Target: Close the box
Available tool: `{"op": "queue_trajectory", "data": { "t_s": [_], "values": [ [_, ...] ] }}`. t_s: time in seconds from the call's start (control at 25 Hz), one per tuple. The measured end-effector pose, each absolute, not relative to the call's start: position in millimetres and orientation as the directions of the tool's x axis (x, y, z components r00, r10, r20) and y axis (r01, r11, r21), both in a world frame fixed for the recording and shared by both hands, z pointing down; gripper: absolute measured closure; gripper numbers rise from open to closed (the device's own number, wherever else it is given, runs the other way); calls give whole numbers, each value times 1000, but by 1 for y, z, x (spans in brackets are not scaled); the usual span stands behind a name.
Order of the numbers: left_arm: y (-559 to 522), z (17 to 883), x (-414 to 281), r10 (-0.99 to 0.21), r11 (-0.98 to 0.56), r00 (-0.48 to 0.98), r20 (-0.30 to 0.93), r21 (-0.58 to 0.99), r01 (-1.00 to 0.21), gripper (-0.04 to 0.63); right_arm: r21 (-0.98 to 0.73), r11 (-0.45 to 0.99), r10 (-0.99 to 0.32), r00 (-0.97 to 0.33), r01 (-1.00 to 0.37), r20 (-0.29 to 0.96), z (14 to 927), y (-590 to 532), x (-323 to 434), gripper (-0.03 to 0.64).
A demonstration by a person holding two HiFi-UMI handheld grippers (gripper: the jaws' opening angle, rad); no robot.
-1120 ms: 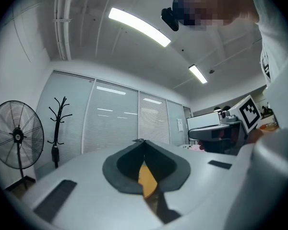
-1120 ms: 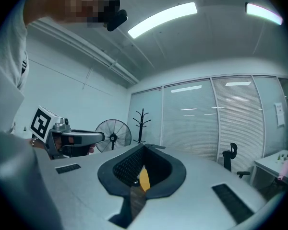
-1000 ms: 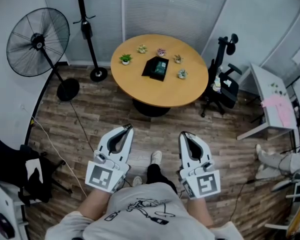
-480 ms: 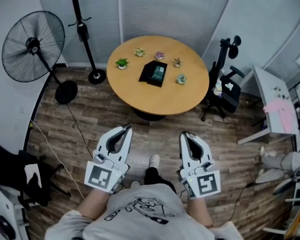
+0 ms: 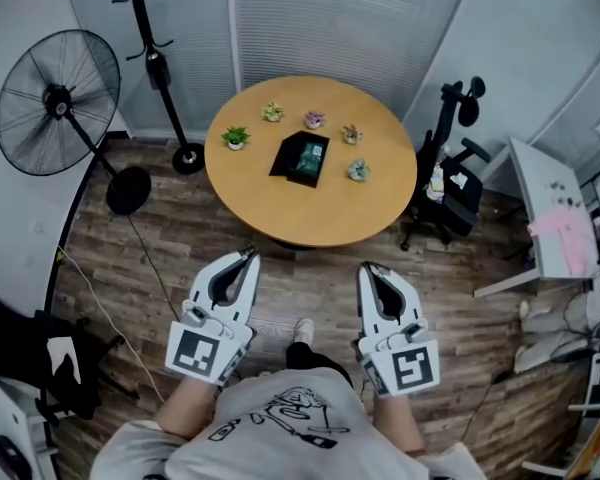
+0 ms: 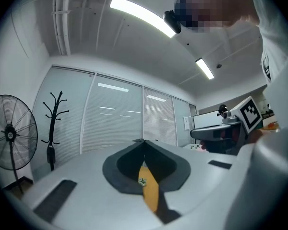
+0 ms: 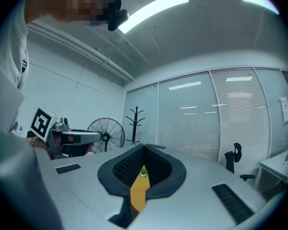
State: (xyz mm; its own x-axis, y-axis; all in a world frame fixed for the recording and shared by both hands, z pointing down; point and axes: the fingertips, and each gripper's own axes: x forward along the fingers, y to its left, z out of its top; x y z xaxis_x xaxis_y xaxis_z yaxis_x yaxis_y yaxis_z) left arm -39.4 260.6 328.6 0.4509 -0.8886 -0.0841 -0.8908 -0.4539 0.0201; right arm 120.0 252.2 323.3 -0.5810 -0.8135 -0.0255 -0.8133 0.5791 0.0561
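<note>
So both tools are down low in front of the person, over the wood floor (image 5: 180, 238) and well short of the round surface (image 5: 280, 208). The left tool (image 5: 250, 257) is pinched fully together with nothing in it, and it's the same for the right tool (image 5: 368, 269). The box (image 5: 301, 158) sits near the middle of the surface, dark with something greenish showing, and 5 little potted plants (image 5: 235, 137) curve around its far and right sides. A fan (image 5: 56, 103) and a coat stand (image 5: 150, 58) are at far left.
</note>
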Motion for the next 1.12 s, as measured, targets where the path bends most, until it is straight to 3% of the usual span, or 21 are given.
{"op": "queue_trajectory", "data": {
  "t_s": [1.12],
  "values": [
    [128,325,40,-906,-420,418,-71,7,-908,589,59,624,-780,-626,-780,-24,320,116,197,601]
  ]
}}
